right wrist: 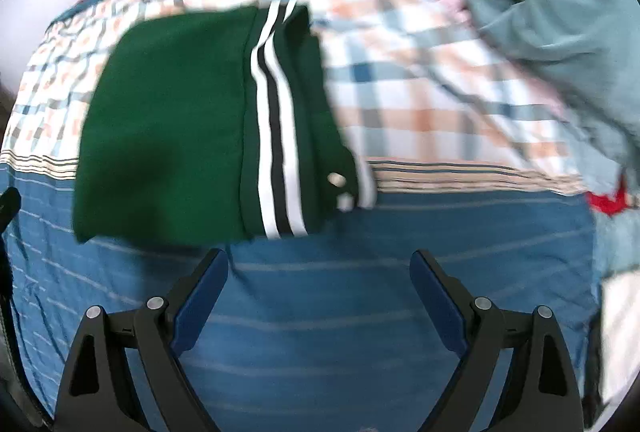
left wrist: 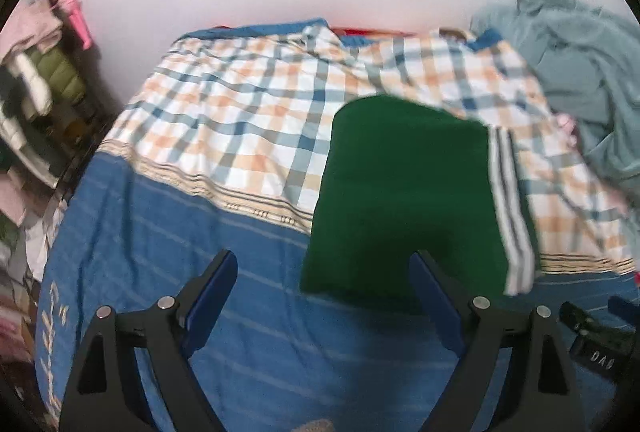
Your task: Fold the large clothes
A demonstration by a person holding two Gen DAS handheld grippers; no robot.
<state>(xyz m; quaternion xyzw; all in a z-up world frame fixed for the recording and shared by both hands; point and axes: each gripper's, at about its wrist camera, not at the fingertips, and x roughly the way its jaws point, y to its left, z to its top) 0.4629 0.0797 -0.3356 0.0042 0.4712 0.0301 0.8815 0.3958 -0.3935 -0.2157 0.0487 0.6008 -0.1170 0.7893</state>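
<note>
A folded dark green garment (left wrist: 404, 192) with white and black side stripes (left wrist: 510, 208) lies flat on the bed, across the edge between the plaid and the blue cover. It also shows in the right wrist view (right wrist: 172, 120), with its stripes (right wrist: 276, 136) and two white snaps near its right corner. My left gripper (left wrist: 324, 264) is open and empty, just in front of the garment's near edge. My right gripper (right wrist: 320, 264) is open and empty, just below the garment's near edge, over the blue cover.
The bed has a blue striped cover (left wrist: 240, 332) in front and a plaid sheet (left wrist: 240, 104) behind. A grey-blue heap of cloth (left wrist: 580, 72) lies at the right, also in the right wrist view (right wrist: 552, 0). Stacked clothes (left wrist: 36, 80) stand left of the bed. The other gripper's black body (left wrist: 592, 332) shows at right.
</note>
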